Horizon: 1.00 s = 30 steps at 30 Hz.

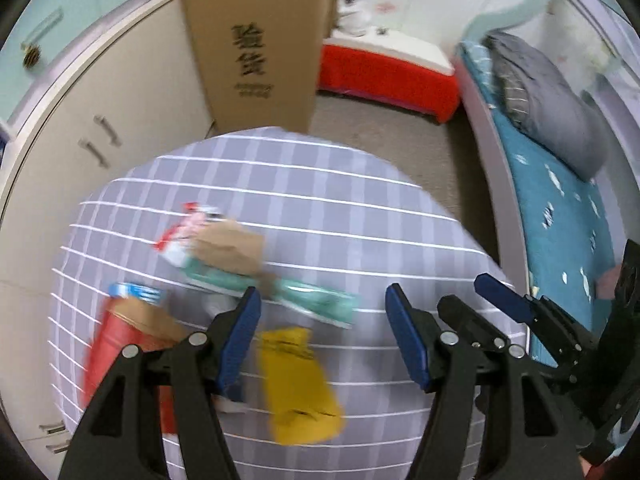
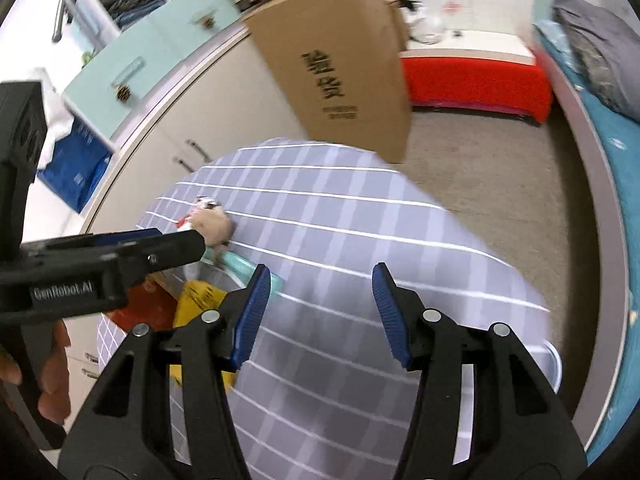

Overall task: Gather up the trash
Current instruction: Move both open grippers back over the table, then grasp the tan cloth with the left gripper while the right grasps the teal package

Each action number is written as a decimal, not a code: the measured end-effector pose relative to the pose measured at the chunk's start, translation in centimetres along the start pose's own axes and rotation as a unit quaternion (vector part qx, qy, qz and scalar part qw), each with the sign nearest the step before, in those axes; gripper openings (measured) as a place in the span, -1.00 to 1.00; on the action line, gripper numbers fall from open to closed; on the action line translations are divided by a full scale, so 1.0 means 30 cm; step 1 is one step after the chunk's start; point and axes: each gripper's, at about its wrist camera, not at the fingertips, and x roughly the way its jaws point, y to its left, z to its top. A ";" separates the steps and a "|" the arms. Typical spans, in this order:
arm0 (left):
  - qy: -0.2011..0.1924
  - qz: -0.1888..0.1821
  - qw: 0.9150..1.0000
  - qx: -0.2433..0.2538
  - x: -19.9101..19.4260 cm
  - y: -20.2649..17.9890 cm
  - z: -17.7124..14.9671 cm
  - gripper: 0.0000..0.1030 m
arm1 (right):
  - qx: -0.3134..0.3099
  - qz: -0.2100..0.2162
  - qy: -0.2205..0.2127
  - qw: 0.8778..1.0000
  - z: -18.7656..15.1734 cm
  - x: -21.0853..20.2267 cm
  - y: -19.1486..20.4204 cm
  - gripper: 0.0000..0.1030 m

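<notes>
Trash lies on a table with a grey checked cloth (image 1: pixel 360 200): a yellow packet (image 1: pixel 296 388), a teal wrapper (image 1: pixel 316 300), brown crumpled paper (image 1: pixel 230 246), a red-and-white wrapper (image 1: pixel 180 232), a red packet (image 1: pixel 112 352) and a blue wrapper (image 1: pixel 136 292). My left gripper (image 1: pixel 324 332) hangs open above the yellow packet with nothing between its fingers. My right gripper (image 2: pixel 320 316) is open over bare cloth (image 2: pixel 360 240), also with nothing in it. It shows at the right of the left wrist view (image 1: pixel 480 300). The picture is blurred.
A tall cardboard box (image 1: pixel 256 48) stands beyond the table beside a beige cabinet (image 1: pixel 132 92). A red bench (image 1: pixel 384 76) sits at the back. A bed with a teal sheet (image 1: pixel 560 220) and grey duvet (image 1: pixel 548 96) runs along the right. A white container rim (image 2: pixel 556 364) shows by the table.
</notes>
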 end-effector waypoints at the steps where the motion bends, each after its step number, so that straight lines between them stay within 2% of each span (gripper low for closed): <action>1: 0.008 -0.005 1.000 -0.006 0.010 0.039 0.016 0.23 | -0.004 -0.001 0.005 1.000 0.011 0.037 0.026 0.02; 6: 0.043 -0.013 0.999 -0.026 0.089 0.151 0.080 0.23 | -0.002 0.001 0.018 1.000 0.037 0.141 0.101 0.02; 11: 0.076 -0.002 0.997 -0.003 0.179 0.161 0.135 0.23 | -0.004 0.003 0.035 0.999 0.050 0.195 0.120 0.02; 13: 0.093 0.013 0.995 0.015 0.224 0.150 0.153 0.14 | -0.010 0.008 0.043 0.999 0.052 0.210 0.129 0.02; 15: 0.114 0.027 0.993 0.027 0.264 0.149 0.161 -0.14 | -0.018 0.010 0.050 0.999 0.061 0.229 0.142 0.02; 16: 0.119 0.033 0.992 0.029 0.280 0.155 0.165 -0.21 | -0.023 0.012 0.052 0.998 0.064 0.237 0.151 0.02; 19: 0.120 0.023 0.992 0.028 0.288 0.173 0.179 -0.25 | -0.033 0.026 0.062 0.997 0.066 0.255 0.169 0.02; 20: 0.116 0.019 0.992 0.034 0.285 0.174 0.179 -0.36 | -0.038 0.034 0.065 0.997 0.065 0.259 0.176 0.02; 21: 0.112 0.014 0.993 0.039 0.283 0.175 0.179 -0.56 | -0.041 0.040 0.068 0.996 0.065 0.263 0.183 0.02; 22: 0.106 0.006 0.994 0.040 0.275 0.177 0.177 -0.63 | -0.047 0.047 0.073 0.995 0.062 0.269 0.192 0.02; 23: 0.103 0.002 0.994 0.037 0.268 0.180 0.176 -0.87 | -0.052 0.052 0.077 0.994 0.060 0.273 0.202 0.02; 25: 0.089 -0.015 0.996 0.025 0.244 0.194 0.168 -0.95 | -0.063 0.050 0.085 0.993 0.054 0.289 0.221 0.02; 30: 0.038 -0.041 0.998 -0.002 0.162 0.237 0.138 -0.97 | -0.096 0.040 0.105 0.989 0.033 0.331 0.265 -0.01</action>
